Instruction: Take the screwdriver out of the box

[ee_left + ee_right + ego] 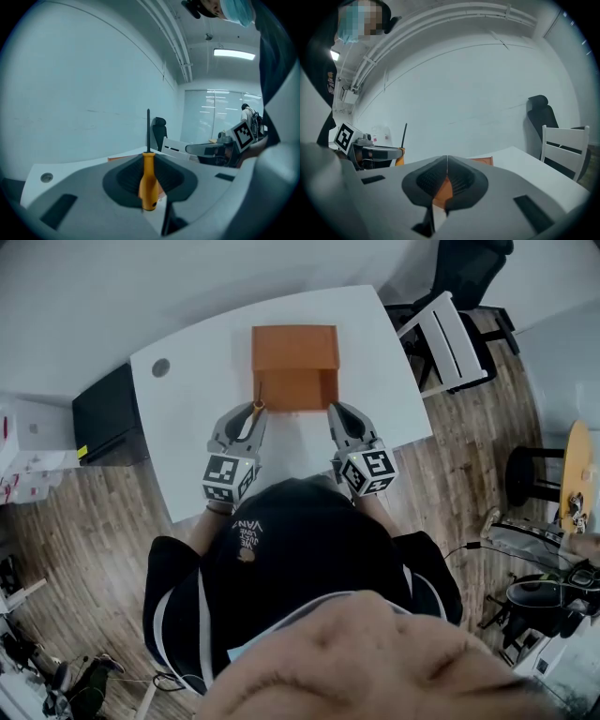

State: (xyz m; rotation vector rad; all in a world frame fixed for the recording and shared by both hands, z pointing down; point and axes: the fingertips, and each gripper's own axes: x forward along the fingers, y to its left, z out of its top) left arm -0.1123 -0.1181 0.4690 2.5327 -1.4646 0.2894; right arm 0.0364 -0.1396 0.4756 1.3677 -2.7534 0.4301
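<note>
**Screwdriver gripped at the box corner, slip risk**

The left hand-held gripper (253, 413) is clamping the orange handle of the screwdriver (149, 183). The shaft is pointing up, right at the near left corner of the box (295, 362) on the surface (197, 427). The right hand-held gripper (335, 411) is sitting closed at the near right corner, and we can't tell if it is pinching the wall. We are judging the grip as low on a smooth handle, so the tool could be swivelling or sliding out. Any dip could be knocking it against the box wall and dragging the box.
</note>
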